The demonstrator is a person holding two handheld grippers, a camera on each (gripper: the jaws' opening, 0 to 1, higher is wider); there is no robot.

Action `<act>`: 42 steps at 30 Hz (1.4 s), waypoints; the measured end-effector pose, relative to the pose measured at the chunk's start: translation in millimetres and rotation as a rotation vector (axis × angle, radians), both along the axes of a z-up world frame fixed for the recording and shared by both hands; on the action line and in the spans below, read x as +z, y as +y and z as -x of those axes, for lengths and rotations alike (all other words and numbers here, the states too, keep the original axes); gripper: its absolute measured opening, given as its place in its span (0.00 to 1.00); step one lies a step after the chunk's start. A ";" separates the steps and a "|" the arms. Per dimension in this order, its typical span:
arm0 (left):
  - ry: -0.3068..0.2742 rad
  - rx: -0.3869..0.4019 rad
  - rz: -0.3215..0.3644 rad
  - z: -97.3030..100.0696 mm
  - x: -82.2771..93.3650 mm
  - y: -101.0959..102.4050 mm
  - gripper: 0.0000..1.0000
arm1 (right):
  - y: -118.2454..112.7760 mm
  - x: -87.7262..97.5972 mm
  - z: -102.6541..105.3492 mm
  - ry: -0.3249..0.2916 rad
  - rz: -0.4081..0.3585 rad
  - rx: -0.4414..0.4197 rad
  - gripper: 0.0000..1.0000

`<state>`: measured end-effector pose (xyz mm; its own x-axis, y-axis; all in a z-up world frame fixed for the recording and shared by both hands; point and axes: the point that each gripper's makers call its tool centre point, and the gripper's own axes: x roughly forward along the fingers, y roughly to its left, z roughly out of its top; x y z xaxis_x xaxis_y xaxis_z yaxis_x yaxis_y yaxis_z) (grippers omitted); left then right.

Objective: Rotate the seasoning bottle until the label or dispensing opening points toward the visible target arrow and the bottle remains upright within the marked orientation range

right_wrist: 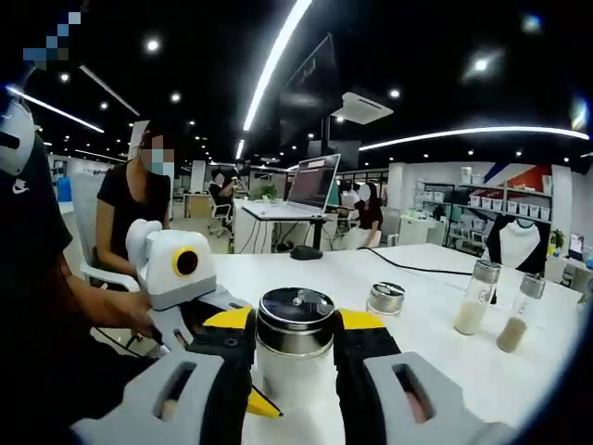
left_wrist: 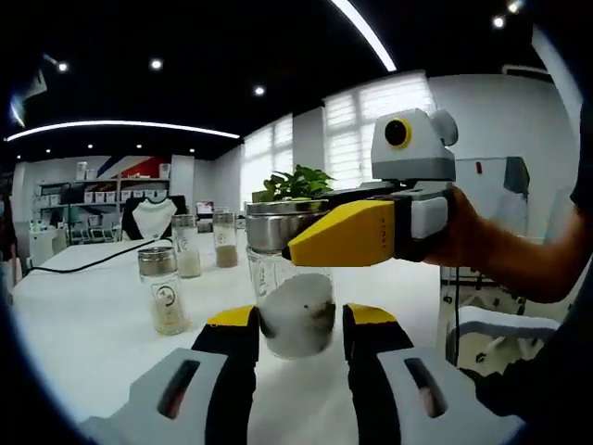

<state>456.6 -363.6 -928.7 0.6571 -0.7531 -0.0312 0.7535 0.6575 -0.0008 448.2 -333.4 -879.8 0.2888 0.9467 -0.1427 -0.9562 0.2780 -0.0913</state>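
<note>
So in the left gripper view there's a small shaker jar [left_wrist: 164,289] on the white table [left_wrist: 83,324], then the left gripper [left_wrist: 298,336] clamped around the seasoning bottle [left_wrist: 295,311] body, standing upright. The right gripper [right_wrist: 295,345] pinches its metal lid [right_wrist: 296,318]; two more jars [right_wrist: 496,304] stand further right.

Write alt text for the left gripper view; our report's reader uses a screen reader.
The left gripper brackets a glass seasoning bottle's body on a white table, while the right gripper meets its metal lid. Three more jars stand behind.
</note>
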 end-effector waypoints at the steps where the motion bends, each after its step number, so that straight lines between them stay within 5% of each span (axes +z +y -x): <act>1: 0.004 -0.021 0.015 1.9 1.8 -1.4 0.37 | -0.2 -0.7 2.6 0.006 -0.006 0.009 0.30; 6: -0.008 -0.048 0.030 6.3 7.3 -3.4 0.36 | 1.4 1.6 12.0 0.001 -0.041 0.034 0.31; 10: -0.005 0.010 0.033 6.1 13.6 -1.2 0.35 | -0.3 8.8 10.4 0.010 -0.088 -0.010 0.31; 14: -0.015 0.087 0.045 1.0 16.7 5.3 0.35 | 0.5 11.4 5.9 0.005 -0.095 -0.100 0.31; 23: -0.065 0.185 -0.002 -1.1 19.7 10.5 0.35 | 5.5 9.2 0.9 -0.111 -0.036 -0.289 0.33; 33: -0.038 0.297 0.003 -6.9 11.4 10.7 0.35 | 1.3 -0.3 -10.3 -0.021 -0.128 -0.483 0.31; 42: -0.112 0.171 -0.038 -1.8 17.7 1.4 0.36 | -11.1 6.1 -6.2 0.012 -0.168 -0.440 0.30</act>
<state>458.3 -362.1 -910.9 0.7762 -0.6301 0.0231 0.6250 0.7737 0.1036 454.3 -344.5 -873.7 0.6671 0.7450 -0.0039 -0.7450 0.6671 -0.0007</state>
